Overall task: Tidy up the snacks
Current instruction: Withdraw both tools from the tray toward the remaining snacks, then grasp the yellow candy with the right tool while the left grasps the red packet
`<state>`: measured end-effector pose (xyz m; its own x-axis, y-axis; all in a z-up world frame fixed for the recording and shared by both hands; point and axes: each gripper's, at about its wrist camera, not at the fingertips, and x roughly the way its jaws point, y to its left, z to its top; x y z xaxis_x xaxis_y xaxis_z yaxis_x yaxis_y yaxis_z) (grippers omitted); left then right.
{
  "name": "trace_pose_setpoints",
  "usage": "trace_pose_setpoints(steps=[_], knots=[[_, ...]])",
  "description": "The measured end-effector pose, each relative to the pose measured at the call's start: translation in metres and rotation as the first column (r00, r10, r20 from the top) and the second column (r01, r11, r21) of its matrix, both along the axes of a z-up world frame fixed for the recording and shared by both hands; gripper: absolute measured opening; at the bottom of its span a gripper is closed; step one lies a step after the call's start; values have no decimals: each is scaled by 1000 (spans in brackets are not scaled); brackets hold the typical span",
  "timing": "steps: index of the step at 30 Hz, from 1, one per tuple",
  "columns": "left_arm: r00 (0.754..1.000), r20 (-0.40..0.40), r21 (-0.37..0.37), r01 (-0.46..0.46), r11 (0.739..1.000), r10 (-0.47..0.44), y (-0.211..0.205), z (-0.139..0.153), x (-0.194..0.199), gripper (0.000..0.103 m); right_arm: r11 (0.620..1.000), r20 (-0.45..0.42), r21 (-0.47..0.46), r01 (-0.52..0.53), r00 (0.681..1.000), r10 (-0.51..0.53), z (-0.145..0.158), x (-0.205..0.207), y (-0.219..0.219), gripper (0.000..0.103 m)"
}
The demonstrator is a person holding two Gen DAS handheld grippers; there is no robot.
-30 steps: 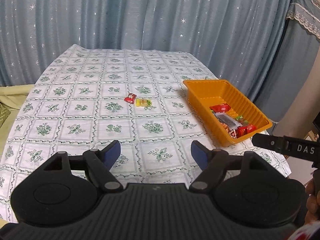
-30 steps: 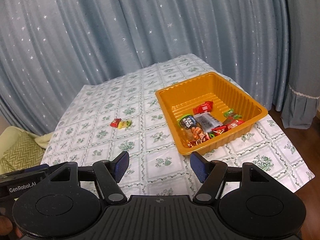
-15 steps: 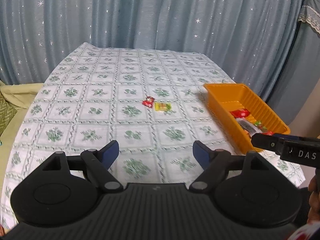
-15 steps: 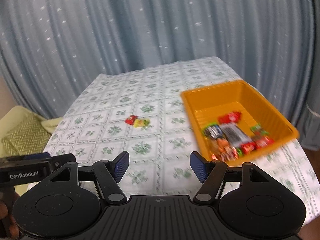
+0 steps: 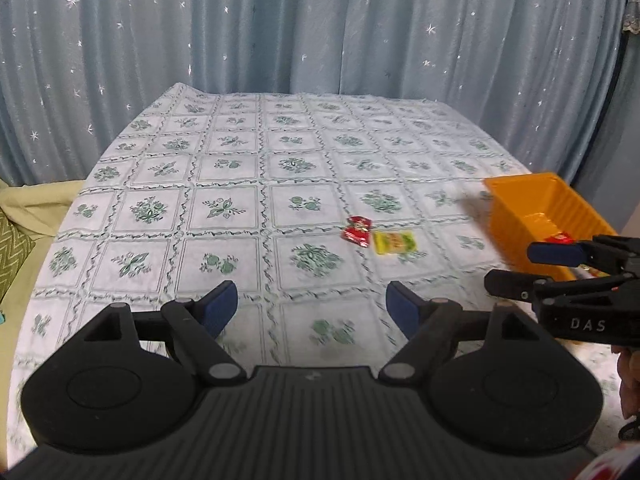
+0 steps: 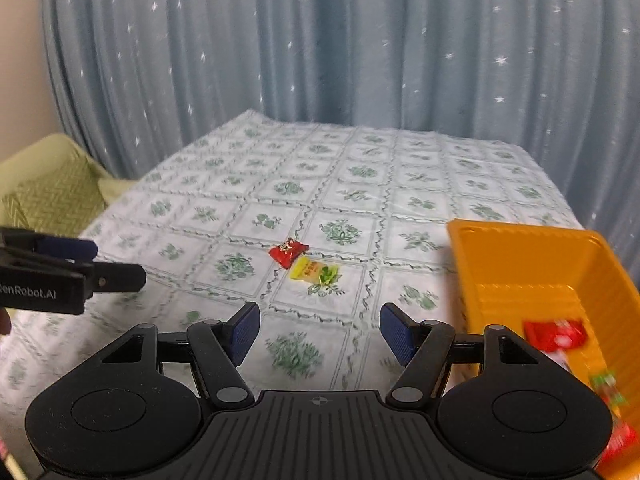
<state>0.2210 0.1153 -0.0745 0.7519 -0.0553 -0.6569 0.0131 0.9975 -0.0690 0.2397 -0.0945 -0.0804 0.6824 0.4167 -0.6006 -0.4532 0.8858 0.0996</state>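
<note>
A small red snack packet (image 5: 356, 231) (image 6: 288, 253) and a yellow snack packet (image 5: 394, 242) (image 6: 314, 271) lie side by side on the floral tablecloth. An orange tray (image 5: 532, 200) (image 6: 528, 264) at the right holds several snack packets. My left gripper (image 5: 312, 310) is open and empty, short of the two packets. My right gripper (image 6: 319, 332) is open and empty, also short of them, left of the tray. Each gripper shows at the edge of the other's view, the right one (image 5: 516, 268) and the left one (image 6: 116, 264).
The table (image 5: 224, 208) is covered by a white cloth with green flowers and backed by a blue starred curtain (image 5: 320, 28). A green cushioned seat (image 6: 48, 192) stands at the table's left side.
Both grippers have swung left, from facing the tray toward the two loose packets. The packets now sit nearer the middle of both views. The jaws stayed open.
</note>
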Motion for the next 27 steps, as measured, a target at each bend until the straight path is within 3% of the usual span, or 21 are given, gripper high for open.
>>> trace_pose_setpoints(steps=[8,12,17,24,27], knots=[[1000,-9,15,21,1000,-21,11,-22,44,79,993,24,-88,-79,996,81,-34,49,33,67],[999,-24,8,21,1000,-21,16,-30,55,79,985,11,-147,-96,995,98,-49,73,45,56],[999,-28,-4,31,1000,-31,18,-34,62,81,963,11,-232,-138,989,145,-62,93,57,54],[999,-25,-30,21,999,-22,24,-37,68,83,952,24,-256,-169,983,181,-72,106,65,50],[999,-25,-40,22,999,-23,25,-38,70,83,958,15,-229,-170,984,178,-72,113,67,41]])
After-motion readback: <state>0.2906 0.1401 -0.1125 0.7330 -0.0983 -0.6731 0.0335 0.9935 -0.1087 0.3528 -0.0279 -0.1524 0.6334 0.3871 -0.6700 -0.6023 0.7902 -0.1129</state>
